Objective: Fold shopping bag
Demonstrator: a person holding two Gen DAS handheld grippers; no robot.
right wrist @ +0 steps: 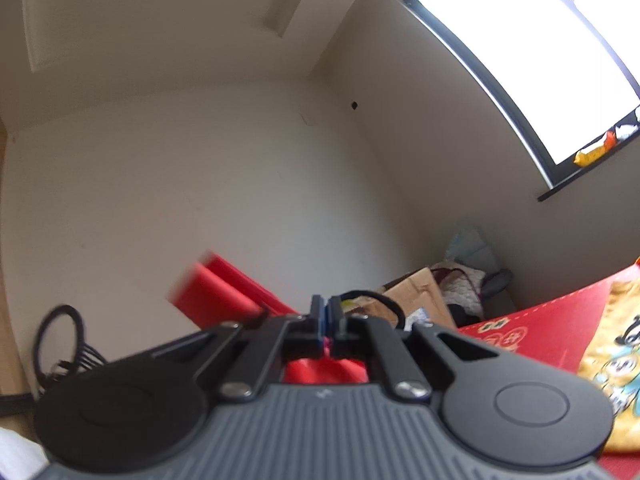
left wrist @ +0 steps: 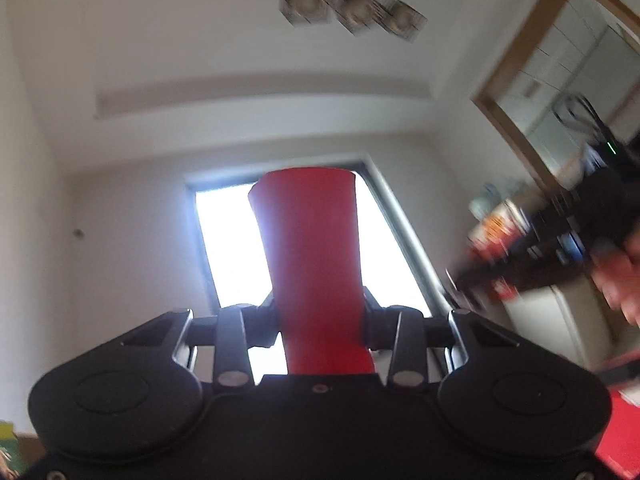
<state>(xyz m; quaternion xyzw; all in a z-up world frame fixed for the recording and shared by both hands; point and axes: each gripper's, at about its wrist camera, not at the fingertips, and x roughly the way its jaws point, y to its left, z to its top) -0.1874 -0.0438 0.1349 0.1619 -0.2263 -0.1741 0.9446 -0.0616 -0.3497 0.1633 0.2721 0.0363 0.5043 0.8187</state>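
At the centre of the left wrist view, the left hand-held gripper [left wrist: 320,320] pinches a folded red band of the shopping bag [left wrist: 310,256]; its 2 fingers press on either side of the material, which rises stiffly from the jaws toward the upper middle of the frame, in front of a bright window [left wrist: 240,248]. At the right edge of that frame, blurred, the right hand-held gripper [left wrist: 532,256] appears as a dark shape with a person's hand [left wrist: 624,280] behind it. A ceiling fixture with 3 lamps [left wrist: 352,10] sits at the upper centre, and a wood-framed opening [left wrist: 516,92] fills the upper right.

Seen from the right wrist camera, the right hand-held gripper [right wrist: 326,312] has its fingers pressed together, with a thin sliver of red bag material caught between them. More red bag shows just below the jaws, and a blurred red section extends to the left of centre. A red box with printed figures [right wrist: 552,328] and a yellow cartoon print [right wrist: 616,360] lie at the lower right. A cardboard box [right wrist: 420,292] stands right of centre, and a black cable [right wrist: 60,340] coils at the lower left.
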